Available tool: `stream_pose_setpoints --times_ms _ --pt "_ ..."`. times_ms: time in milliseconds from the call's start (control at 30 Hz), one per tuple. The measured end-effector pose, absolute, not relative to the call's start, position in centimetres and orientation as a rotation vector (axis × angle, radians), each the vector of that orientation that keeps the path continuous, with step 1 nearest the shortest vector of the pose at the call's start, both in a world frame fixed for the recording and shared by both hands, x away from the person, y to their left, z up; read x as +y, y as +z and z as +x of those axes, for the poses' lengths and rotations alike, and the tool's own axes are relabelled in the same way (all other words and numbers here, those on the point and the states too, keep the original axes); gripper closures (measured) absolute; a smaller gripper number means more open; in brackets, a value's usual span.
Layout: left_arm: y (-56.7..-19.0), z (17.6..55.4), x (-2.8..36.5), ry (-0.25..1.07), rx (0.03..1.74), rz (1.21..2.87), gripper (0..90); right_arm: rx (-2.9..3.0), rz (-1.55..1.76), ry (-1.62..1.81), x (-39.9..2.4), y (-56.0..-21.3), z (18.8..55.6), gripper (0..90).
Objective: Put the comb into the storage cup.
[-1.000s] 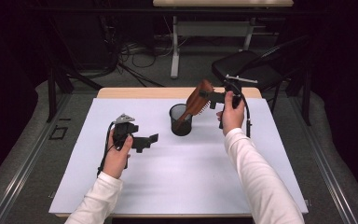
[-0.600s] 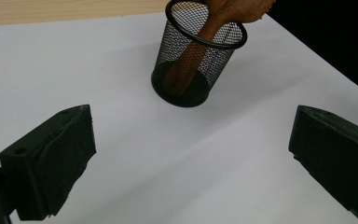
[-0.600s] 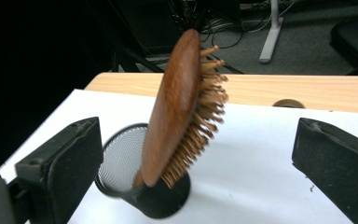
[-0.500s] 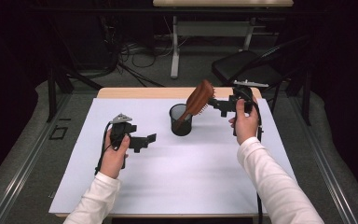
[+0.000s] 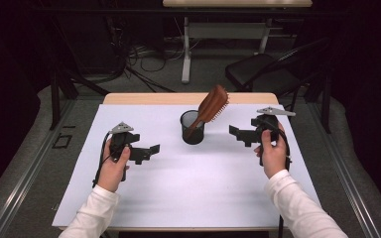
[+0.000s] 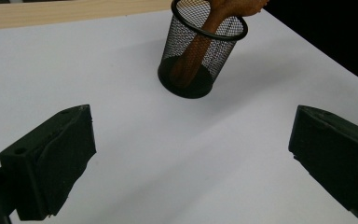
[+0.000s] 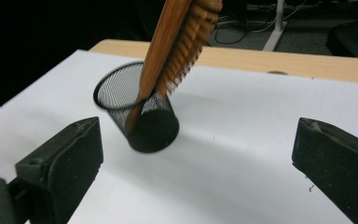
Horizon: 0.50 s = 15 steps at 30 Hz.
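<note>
White table (image 5: 188, 198), hairbrush (image 5: 209, 108) handle-down inside mesh cup (image 5: 193, 127), both grippers released.

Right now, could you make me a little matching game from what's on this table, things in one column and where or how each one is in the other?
Things:
1. hairbrush
2. mesh cup
3. left gripper
4. right gripper

Descriptions:
A. black, standing upright near the middle of the white table
B. open, to the cup's left
C. wooden, handle down in the cup, leaning
D. open, to the cup's right

Pairs: 1-C, 2-A, 3-B, 4-D
</note>
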<state>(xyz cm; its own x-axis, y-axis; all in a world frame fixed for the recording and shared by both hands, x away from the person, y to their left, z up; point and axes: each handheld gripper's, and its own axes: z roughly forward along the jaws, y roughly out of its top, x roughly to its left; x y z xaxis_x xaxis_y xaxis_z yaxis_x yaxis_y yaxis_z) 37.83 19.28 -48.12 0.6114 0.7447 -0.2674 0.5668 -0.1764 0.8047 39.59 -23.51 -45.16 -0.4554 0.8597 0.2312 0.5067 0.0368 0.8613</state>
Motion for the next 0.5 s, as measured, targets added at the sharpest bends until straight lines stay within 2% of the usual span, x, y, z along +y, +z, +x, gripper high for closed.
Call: stream_pose_setpoints --times_ms 500 --pt "-49.0 36.3 21.6 0.234 1.017 1.847 0.5 2.012 1.292 1.369 -23.4 -49.9 34.8 1.5"
